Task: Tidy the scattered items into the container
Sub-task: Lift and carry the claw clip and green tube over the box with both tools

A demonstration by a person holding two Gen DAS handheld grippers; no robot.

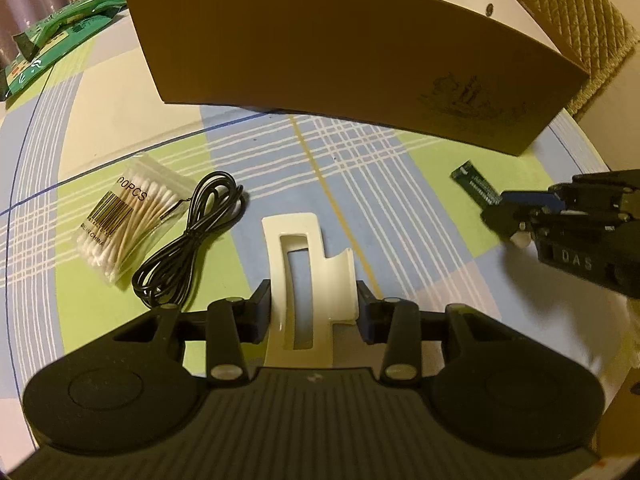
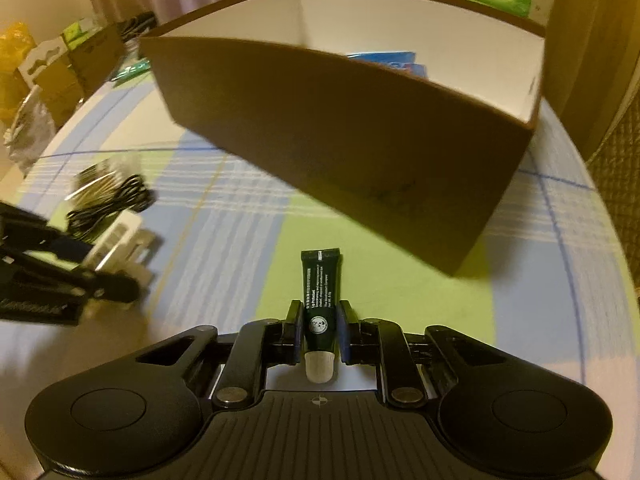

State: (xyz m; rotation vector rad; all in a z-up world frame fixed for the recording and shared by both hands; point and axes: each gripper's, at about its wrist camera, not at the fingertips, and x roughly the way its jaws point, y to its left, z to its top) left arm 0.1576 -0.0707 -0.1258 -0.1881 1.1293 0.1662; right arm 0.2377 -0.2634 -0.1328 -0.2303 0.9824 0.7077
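Both held things lie on the near side of the brown box [image 2: 360, 152], which stands open-topped just ahead. The right gripper [image 2: 319, 330] pinches a dark green tube [image 2: 320, 292] — its long axis runs along the fingers, crimped end toward the box wall, pale cap toward the hand. The left gripper [image 1: 316, 306] clamps a white hair claw [image 1: 304, 276], also lengthwise toward the box. The right hand looks nearer — lifting over the wall comes next.

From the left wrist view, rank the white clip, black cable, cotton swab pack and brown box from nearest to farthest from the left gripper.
1. White clip: between the left gripper's jaws, gripped.
2. Black cable: just left of the fingers.
3. Cotton swab pack: further left, beside the cable.
4. Brown box: farthest, ahead across the cloth.
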